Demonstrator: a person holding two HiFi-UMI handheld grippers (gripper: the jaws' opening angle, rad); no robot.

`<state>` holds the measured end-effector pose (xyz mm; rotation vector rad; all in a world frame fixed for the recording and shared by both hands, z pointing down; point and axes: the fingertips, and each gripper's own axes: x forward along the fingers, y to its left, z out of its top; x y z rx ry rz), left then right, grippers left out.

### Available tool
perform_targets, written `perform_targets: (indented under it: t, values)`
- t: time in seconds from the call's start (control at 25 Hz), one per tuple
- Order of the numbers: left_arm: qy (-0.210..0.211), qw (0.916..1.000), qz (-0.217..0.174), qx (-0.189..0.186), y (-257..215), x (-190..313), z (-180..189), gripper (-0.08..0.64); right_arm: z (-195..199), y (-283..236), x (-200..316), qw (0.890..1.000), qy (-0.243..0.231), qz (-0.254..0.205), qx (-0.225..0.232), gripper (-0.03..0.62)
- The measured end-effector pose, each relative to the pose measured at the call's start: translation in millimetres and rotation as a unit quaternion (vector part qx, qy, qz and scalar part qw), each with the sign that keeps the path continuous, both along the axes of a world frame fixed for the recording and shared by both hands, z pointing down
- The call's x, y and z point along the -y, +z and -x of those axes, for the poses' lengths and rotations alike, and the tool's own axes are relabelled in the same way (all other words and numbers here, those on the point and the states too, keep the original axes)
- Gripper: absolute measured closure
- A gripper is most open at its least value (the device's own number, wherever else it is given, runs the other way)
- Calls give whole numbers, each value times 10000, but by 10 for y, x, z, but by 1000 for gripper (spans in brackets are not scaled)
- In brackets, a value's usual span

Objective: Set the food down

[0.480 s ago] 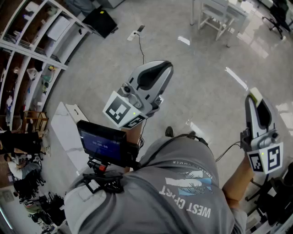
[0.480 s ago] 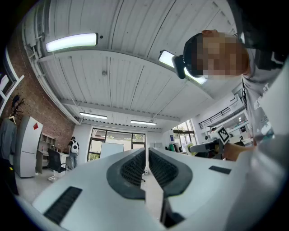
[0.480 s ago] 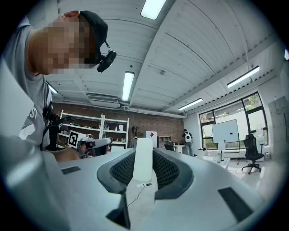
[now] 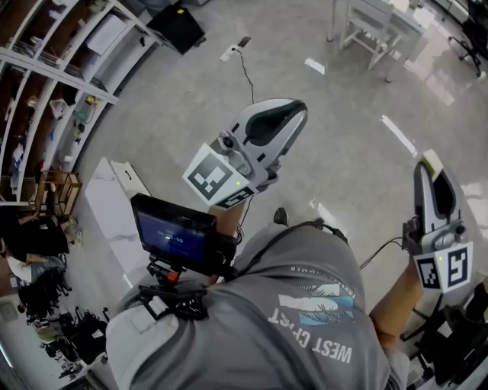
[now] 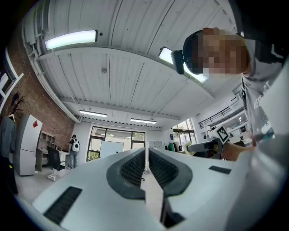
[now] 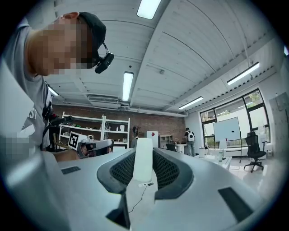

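- Right gripper view: the right gripper [image 6: 144, 152] is clamped on the food [image 6: 143, 173], a pale flat piece standing on edge between the pads, carried level so it stays secure.
- The left gripper [image 5: 147, 151] has its jaws pressed together on nothing. It tips slightly up and seems parked as the spare.
- Head view: both hang over bare floor [image 4: 343, 137] with no counter beneath, so the grip is probably kept until a surface is reached.
- A white table [image 4: 377, 21] stands well apart.
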<state>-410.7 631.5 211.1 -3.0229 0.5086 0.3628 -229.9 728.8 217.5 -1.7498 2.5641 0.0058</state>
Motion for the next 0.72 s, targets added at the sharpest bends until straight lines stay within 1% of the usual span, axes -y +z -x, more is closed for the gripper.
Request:
perform_targets:
  t: [0.2,0.44,0.56,0.72]
  values:
    - [-6,10000,14,52,6,3,-55,548,-58,-8,10,9999,24,8,123,491]
    - [0,10000,-11,68,6,11,-168,548,-157,-24,3,9999,-12,-8,134,491]
    - [-7,10000,-13,47,68,-55,-287,548,-292,-10,-78,9999,-32,-42,165,491]
    - [-87,9999,108,-82,120,-125,-424,548,-448,30,-174,9998,-69,-56,194,491]
